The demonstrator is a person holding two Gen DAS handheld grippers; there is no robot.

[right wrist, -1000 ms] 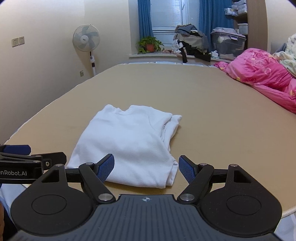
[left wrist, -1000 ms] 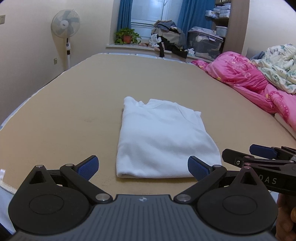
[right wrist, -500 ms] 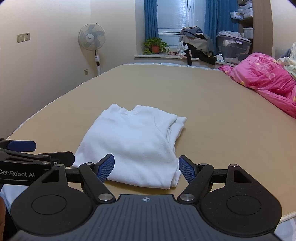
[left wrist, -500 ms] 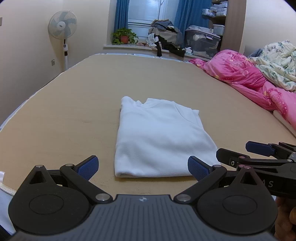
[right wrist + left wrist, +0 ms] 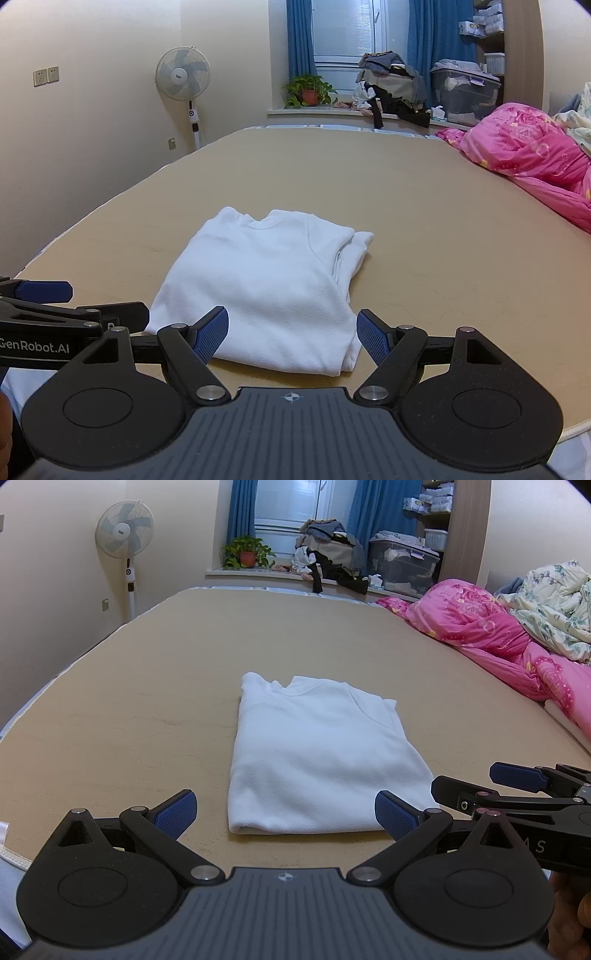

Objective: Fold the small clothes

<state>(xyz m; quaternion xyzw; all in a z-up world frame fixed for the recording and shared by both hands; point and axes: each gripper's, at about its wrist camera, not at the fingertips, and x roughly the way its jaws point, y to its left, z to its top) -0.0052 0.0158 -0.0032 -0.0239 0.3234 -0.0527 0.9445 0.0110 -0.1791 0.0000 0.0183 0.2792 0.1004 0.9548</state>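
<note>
A white garment [image 5: 314, 753] lies folded into a neat rectangle on the tan mattress [image 5: 147, 701], collar at the far end. In the right wrist view the garment [image 5: 266, 288] shows stacked layers along its right edge. My left gripper [image 5: 284, 812] is open and empty, held just short of the garment's near edge. My right gripper [image 5: 291, 332] is open and empty, also just short of the near edge. Each gripper shows at the side of the other's view, the right one [image 5: 517, 786] and the left one [image 5: 55, 306].
A pink quilt [image 5: 498, 638] and a floral quilt [image 5: 554, 602] lie along the mattress's right side. A standing fan [image 5: 183, 77] is by the left wall. A potted plant [image 5: 308, 90], piled clothes [image 5: 391, 85] and a storage bin [image 5: 465, 96] sit on the far sill.
Both grippers have drawn back and risen a little from the folded garment. The garment has not moved.
</note>
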